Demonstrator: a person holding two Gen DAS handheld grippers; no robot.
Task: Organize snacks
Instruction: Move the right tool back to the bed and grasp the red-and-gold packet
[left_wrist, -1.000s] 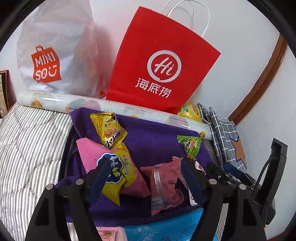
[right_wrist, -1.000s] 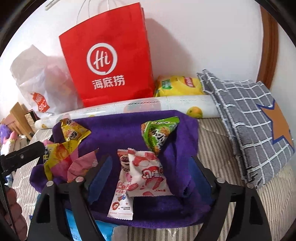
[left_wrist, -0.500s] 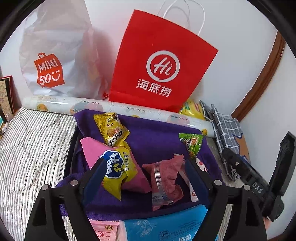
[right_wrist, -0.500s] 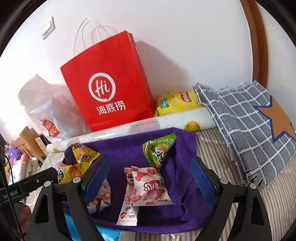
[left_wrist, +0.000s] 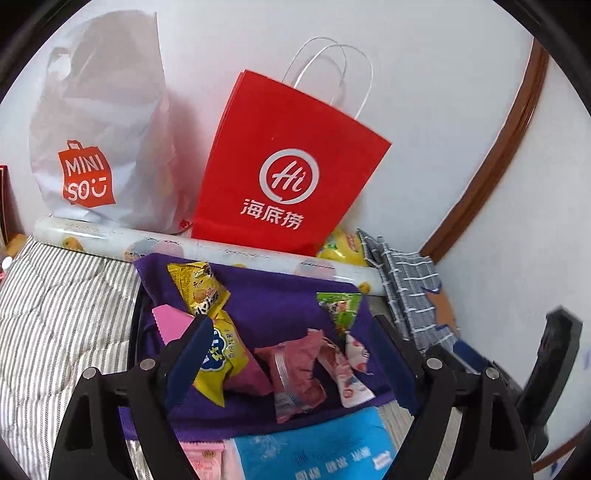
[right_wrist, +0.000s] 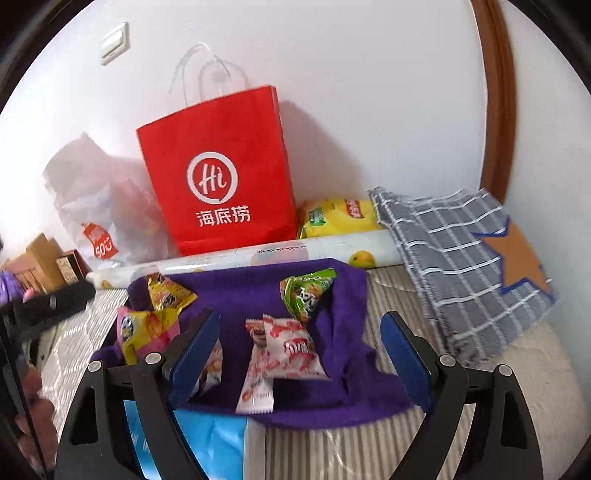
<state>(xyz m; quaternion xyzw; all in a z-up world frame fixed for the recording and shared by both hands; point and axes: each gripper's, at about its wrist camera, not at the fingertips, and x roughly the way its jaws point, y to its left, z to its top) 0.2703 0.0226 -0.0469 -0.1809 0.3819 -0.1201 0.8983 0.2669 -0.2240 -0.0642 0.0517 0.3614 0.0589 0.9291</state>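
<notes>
Striped bedding (left_wrist: 55, 306): covers the surface under everything else.

Red paper bag (left_wrist: 284, 173): stands upright against the white wall, white handles up, just beside a white plastic shopping bag (left_wrist: 103, 140) on its left in the left wrist view.

Checked grey cloth (right_wrist: 461, 258): carries an orange star patch and lies at the right end of the roll.

Printed roll (left_wrist: 207, 251): lies across the foot of both bags, touching the far edge of the purple towel (left_wrist: 280, 299).

Purple towel: spread on the bedding (somewhat rumpled) and holding the snacks.

Blue packet (left_wrist: 314, 450): lies at the towel's near edge.

Yellow chip bag (right_wrist: 340, 218): sits behind the roll, beside the red bag.

Snacks on the towel: yellow packet (left_wrist: 197, 288) at the far left; pink-and-yellow packet (left_wrist: 225, 354) just below it; dull red packet (left_wrist: 295, 373) in the middle; green packet (right_wrist: 306, 295) at the far right; white-and-red candy packets (right_wrist: 284, 343) near the front.

Left gripper (left_wrist: 295, 358): fingers spread wide, nothing between them, above the near half of the towel.

Right gripper (right_wrist: 299, 350): fingers likewise spread wide and empty, the candy packets showing between them.
</notes>
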